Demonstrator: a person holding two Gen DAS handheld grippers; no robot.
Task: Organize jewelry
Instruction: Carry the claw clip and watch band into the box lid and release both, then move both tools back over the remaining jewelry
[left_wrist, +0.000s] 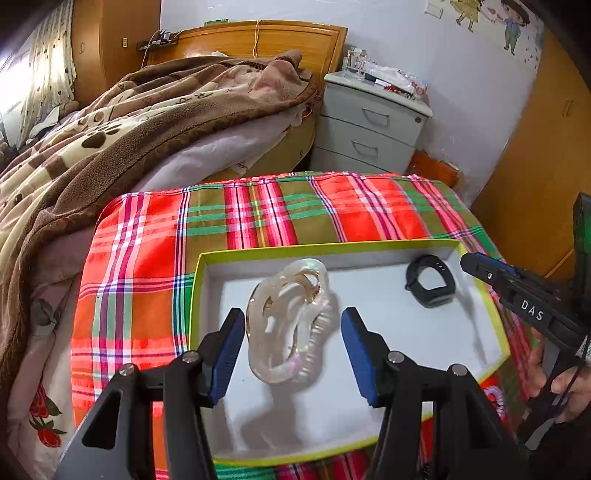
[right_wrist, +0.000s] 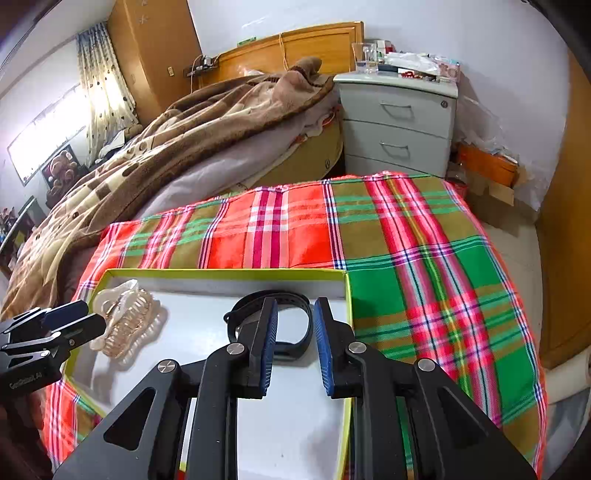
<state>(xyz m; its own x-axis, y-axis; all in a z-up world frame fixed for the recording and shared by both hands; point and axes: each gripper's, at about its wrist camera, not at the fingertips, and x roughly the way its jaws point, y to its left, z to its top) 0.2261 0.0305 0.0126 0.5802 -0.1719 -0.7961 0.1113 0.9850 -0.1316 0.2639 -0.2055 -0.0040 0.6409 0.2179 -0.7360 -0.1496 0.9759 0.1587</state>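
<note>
A shallow white box with a yellow-green rim (left_wrist: 332, 247) (right_wrist: 221, 274) lies on the plaid cloth. Inside it on the left lies a translucent pearly hair claw clip (left_wrist: 295, 295) (right_wrist: 125, 321). A black wristband (left_wrist: 432, 299) (right_wrist: 291, 349) lies in the box's far right corner. My left gripper (left_wrist: 293, 317) (right_wrist: 88, 314) hangs open above the clip, its blue pads well apart on either side and not touching it. My right gripper (right_wrist: 296, 302) (left_wrist: 467, 260) is over the wristband, jaws slightly apart. The band shows in the gap and behind the left finger, with no pad pressing it.
The plaid cloth (right_wrist: 424, 258) covers a low table. Behind it are a bed with a brown blanket (left_wrist: 129, 122), a grey nightstand (right_wrist: 399, 122) with clutter on top, and wooden wardrobes (left_wrist: 535, 147). A hand (left_wrist: 546, 373) holds the right gripper's handle.
</note>
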